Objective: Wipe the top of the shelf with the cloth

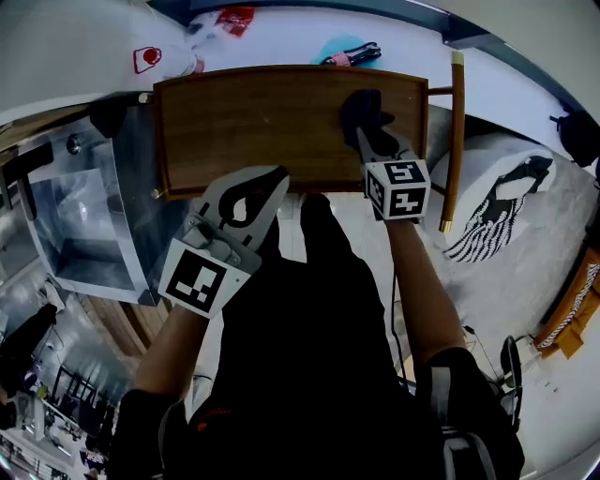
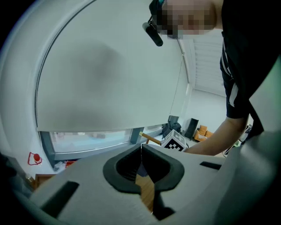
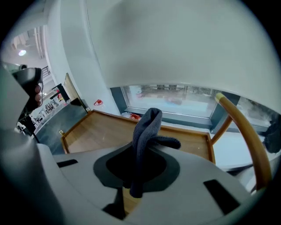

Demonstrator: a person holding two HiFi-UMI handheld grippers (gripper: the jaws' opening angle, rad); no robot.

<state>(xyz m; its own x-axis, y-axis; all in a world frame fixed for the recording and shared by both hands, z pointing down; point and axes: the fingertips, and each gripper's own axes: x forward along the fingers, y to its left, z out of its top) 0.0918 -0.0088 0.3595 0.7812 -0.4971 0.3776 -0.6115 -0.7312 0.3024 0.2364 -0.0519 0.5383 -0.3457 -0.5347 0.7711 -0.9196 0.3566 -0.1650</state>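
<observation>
The wooden shelf top (image 1: pixel 262 122) with its low raised rim lies in front of me. My right gripper (image 1: pixel 362 133) is over its right part, shut on a dark grey cloth (image 1: pixel 362 105). In the right gripper view the cloth (image 3: pixel 147 128) stands up folded between the jaws of the right gripper (image 3: pixel 139 153), above the shelf top (image 3: pixel 101 132). My left gripper (image 1: pixel 276 176) hovers at the shelf's front edge, left of the middle. Its jaws meet at the tips with nothing between them, as the left gripper view (image 2: pixel 141 148) shows.
A wooden chair rail (image 1: pixel 456 141) runs along the shelf's right side. A steel box (image 1: pixel 84 225) stands to the left. Behind is a white windowsill with a red packet (image 1: pixel 234 17) and a blue item (image 1: pixel 349 51). A striped bag (image 1: pixel 497 208) lies at the right.
</observation>
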